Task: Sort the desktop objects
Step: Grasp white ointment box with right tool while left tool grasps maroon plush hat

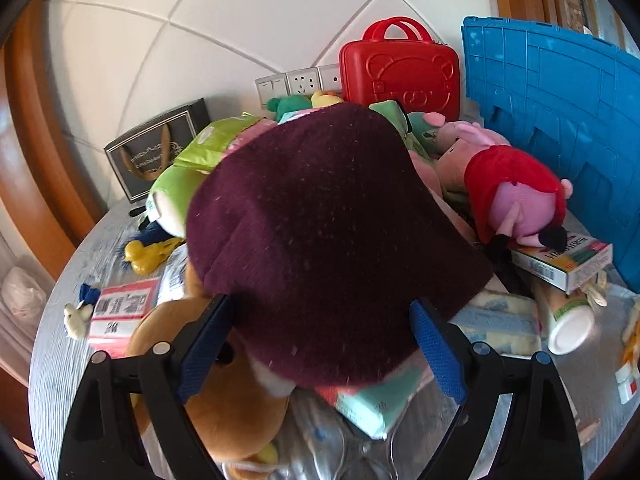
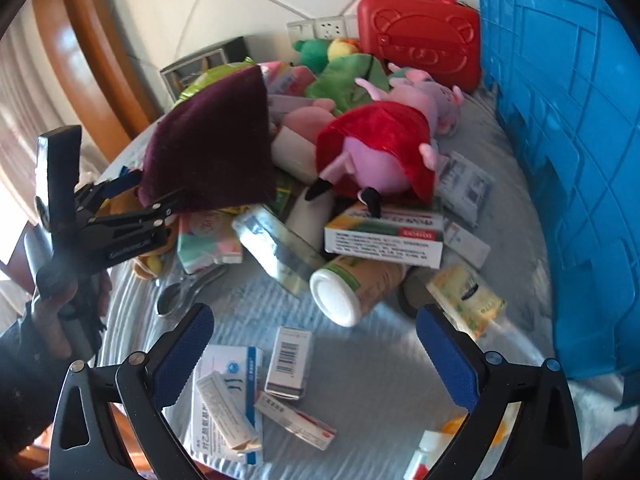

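A dark maroon knit hat (image 1: 332, 232) fills the middle of the left wrist view. My left gripper (image 1: 320, 336) is closed on its near edge and holds it above the table's clutter. The right wrist view shows the same hat (image 2: 212, 148) hanging from the left gripper (image 2: 148, 196) at the left. My right gripper (image 2: 316, 356) is open and empty above several small medicine boxes (image 2: 288, 362) at the table's front. A pink pig plush in a red dress (image 2: 380, 148) lies on a medicine box (image 2: 384, 236) mid-table.
A blue plastic crate (image 2: 560, 160) stands at the right, a red toy case (image 2: 420, 28) at the back against the tiled wall. A white-capped bottle (image 2: 352, 292), scissors (image 2: 184, 292), a brown plush (image 1: 224, 396), tissue packs and green plush toys crowd the table.
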The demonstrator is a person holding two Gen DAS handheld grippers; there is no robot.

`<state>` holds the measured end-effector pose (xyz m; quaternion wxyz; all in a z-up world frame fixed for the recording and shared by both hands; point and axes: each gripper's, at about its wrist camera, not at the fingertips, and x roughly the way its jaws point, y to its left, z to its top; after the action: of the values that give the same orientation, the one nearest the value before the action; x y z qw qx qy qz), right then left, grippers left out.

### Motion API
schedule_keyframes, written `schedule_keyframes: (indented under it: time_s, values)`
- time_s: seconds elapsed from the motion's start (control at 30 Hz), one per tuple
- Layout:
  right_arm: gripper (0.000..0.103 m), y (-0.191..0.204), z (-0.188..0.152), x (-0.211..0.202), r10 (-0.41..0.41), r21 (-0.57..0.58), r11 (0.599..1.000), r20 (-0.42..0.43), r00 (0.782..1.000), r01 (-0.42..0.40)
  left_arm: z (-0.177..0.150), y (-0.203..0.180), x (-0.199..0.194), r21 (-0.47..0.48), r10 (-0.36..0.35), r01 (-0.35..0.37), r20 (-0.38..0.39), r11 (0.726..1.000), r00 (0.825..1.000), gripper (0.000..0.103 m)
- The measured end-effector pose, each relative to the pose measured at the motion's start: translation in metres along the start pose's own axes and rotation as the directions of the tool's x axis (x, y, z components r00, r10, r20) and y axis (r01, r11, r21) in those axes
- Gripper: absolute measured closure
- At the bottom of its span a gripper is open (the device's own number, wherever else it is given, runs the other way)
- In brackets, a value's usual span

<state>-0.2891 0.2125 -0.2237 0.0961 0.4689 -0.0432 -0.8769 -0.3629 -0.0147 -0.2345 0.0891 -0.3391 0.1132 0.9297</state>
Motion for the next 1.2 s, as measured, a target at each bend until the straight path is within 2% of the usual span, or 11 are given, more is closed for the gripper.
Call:
schedule_keyframes:
  time_s: [0.07, 0.13, 0.2, 0.23, 0.3, 0.4, 0.6, 0.8, 0.93, 1.17, 1.2]
  values:
    - [0.000, -0.004, 0.000, 0.004, -0.009, 0.027, 1.000, -0.007, 1.000, 0.010, 0.004, -0.002, 0.008, 0.020, 0.013, -0.013, 0.002, 1.000, 1.000, 0.013]
    - [0.000, -0.008, 0.001, 0.007, -0.016, 0.048, 0.999, -0.009, 1.000, 0.017, 0.011, 0.001, 0.012, 0.012, -0.034, 0.034, 0.003, 0.999, 0.999, 0.016]
    - [0.000, -0.009, 0.002, 0.007, -0.022, 0.058, 0.998, -0.007, 1.000, 0.022, 0.017, 0.011, 0.010, -0.015, -0.080, 0.081, 0.019, 0.997, 0.997, 0.035]
    - [0.000, -0.009, 0.003, 0.007, -0.026, 0.059, 0.998, -0.006, 1.000, 0.026, 0.019, 0.015, 0.006, -0.018, -0.088, 0.088, 0.026, 0.996, 0.996, 0.041]
    - [0.000, -0.008, 0.003, 0.008, -0.029, 0.051, 0.998, -0.001, 1.000, 0.029, 0.023, 0.021, -0.003, -0.011, -0.107, 0.108, 0.047, 0.994, 0.993, 0.059]
    - [0.000, -0.011, 0.003, 0.015, -0.017, 0.063, 0.998, -0.005, 1.000, 0.017, 0.026, 0.022, -0.012, 0.009, -0.122, 0.122, 0.053, 0.992, 0.991, 0.072]
    - [0.004, -0.014, 0.002, 0.035, 0.012, 0.079, 0.997, -0.047, 0.999, -0.008, 0.029, 0.026, -0.019, 0.016, -0.136, 0.135, 0.053, 0.991, 0.989, 0.076]
    - [0.017, -0.011, -0.015, 0.050, 0.059, 0.094, 0.994, -0.117, 0.991, -0.048, 0.029, 0.028, -0.022, 0.015, -0.136, 0.135, 0.048, 0.991, 0.990, 0.076]
    - [0.032, 0.008, -0.040, 0.050, 0.073, -0.041, 0.996, -0.197, 0.978, -0.083, 0.029, 0.028, -0.024, 0.021, -0.139, 0.138, 0.049, 0.990, 0.989, 0.076]
    - [0.035, 0.014, -0.077, 0.060, 0.041, -0.228, 0.966, -0.323, 0.946, -0.120, 0.027, 0.027, -0.023, 0.023, -0.130, 0.129, 0.048, 0.991, 0.990, 0.076]
    - [0.040, 0.014, -0.081, 0.067, 0.037, -0.251, 0.959, -0.343, 0.939, -0.129, 0.027, 0.026, -0.023, 0.025, -0.128, 0.127, 0.047, 0.992, 0.991, 0.076]
